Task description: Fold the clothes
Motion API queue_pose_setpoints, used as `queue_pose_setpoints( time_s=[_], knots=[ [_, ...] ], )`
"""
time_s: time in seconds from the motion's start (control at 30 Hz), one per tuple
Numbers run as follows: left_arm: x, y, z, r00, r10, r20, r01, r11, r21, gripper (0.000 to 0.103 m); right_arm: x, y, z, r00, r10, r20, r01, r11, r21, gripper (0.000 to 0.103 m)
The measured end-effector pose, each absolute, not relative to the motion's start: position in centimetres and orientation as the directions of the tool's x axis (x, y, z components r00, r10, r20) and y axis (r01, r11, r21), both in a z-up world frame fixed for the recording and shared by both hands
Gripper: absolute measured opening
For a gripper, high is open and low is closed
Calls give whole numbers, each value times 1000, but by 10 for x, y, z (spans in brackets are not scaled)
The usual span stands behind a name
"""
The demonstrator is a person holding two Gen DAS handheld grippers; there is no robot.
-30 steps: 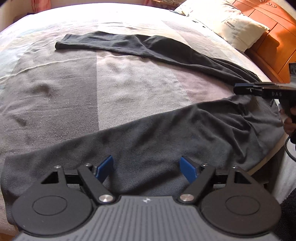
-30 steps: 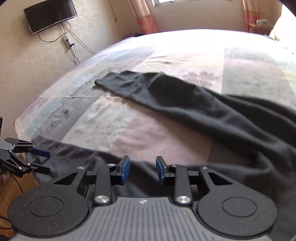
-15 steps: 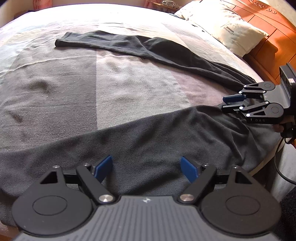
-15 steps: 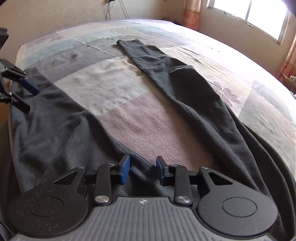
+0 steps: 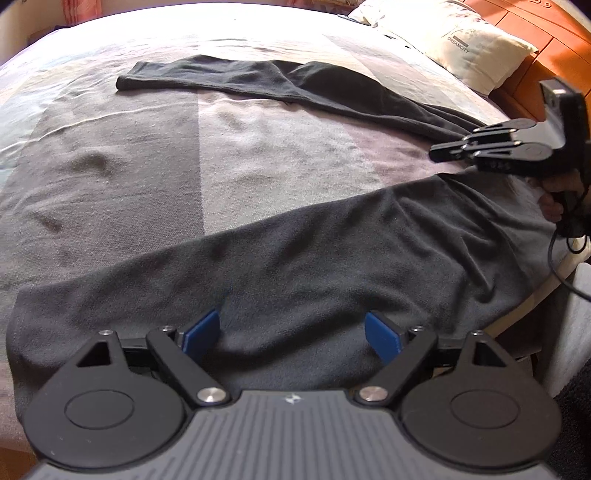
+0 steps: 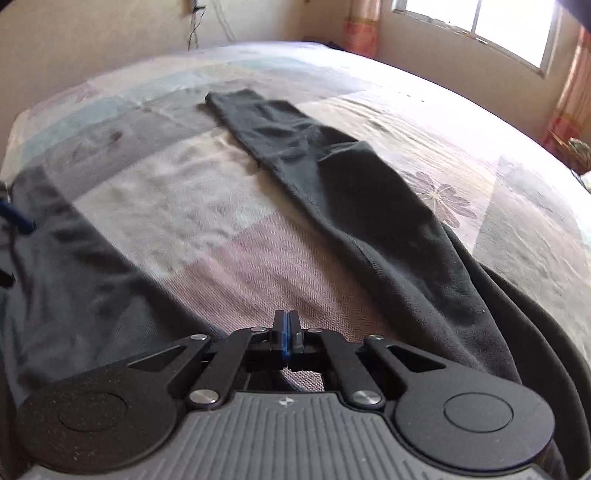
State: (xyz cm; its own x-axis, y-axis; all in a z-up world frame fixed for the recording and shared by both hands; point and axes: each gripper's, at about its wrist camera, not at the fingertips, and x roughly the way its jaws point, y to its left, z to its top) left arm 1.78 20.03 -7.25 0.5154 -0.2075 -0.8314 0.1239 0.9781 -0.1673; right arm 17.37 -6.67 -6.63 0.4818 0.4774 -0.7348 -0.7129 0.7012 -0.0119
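Dark grey trousers lie spread in a V on the bed. One leg (image 5: pixel 295 266) runs across just in front of my left gripper (image 5: pixel 291 328), the other leg (image 5: pixel 258 77) stretches to the far left. The left jaws are opening; their blue pads (image 5: pixel 201 328) hover wide apart over the near leg, pressing nothing. My right gripper (image 6: pixel 286 325) is shut with nothing between its pads, over the pinkish bedspread (image 6: pixel 258 266) between the two legs (image 6: pixel 314 158). In the left wrist view the right gripper (image 5: pixel 441 153) hangs near where the legs join, a hand behind it.
A patchwork bedspread (image 5: pixel 258 155) covers the bed. A cream pillow (image 5: pixel 454 40) and an orange wooden headboard (image 5: pixel 546 51) stand at the far right. The bed's edge (image 5: pixel 546 291) drops off on the right, with a cable beside it. A window (image 6: pixel 480 26) is behind the bed.
The right gripper's jaws have gone from apart to shut, and it has rolled and shifted a little. The left gripper's pads stand slightly wider; it has stayed in place.
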Motion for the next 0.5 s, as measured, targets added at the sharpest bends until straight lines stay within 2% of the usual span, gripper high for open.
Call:
queue_pose_setpoints(
  time_s=[0.1, 0.2, 0.33, 0.43, 0.5],
  knots=[
    [12, 206, -69, 543, -187, -818, 113, 982, -150, 86, 158, -93, -42, 525, 478, -704, -651, 758, 30, 6],
    [19, 210, -74, 540, -179, -823, 91, 984, -154, 86, 145, -116, -45, 539, 416, -733, -571, 820, 45, 9],
    [16, 208, -78, 524, -158, -837, 102, 987, -123, 86, 152, -137, -83, 532, 309, -788, -431, 900, 62, 9],
    [7, 212, -79, 516, -135, -846, 88, 991, -104, 86, 169, -144, -94, 585, 328, -742, -367, 923, 118, 2],
    [3, 216, -77, 512, -128, -849, 78, 992, -102, 86, 185, -144, -94, 606, 316, -730, -329, 935, 131, 2]
  ],
)
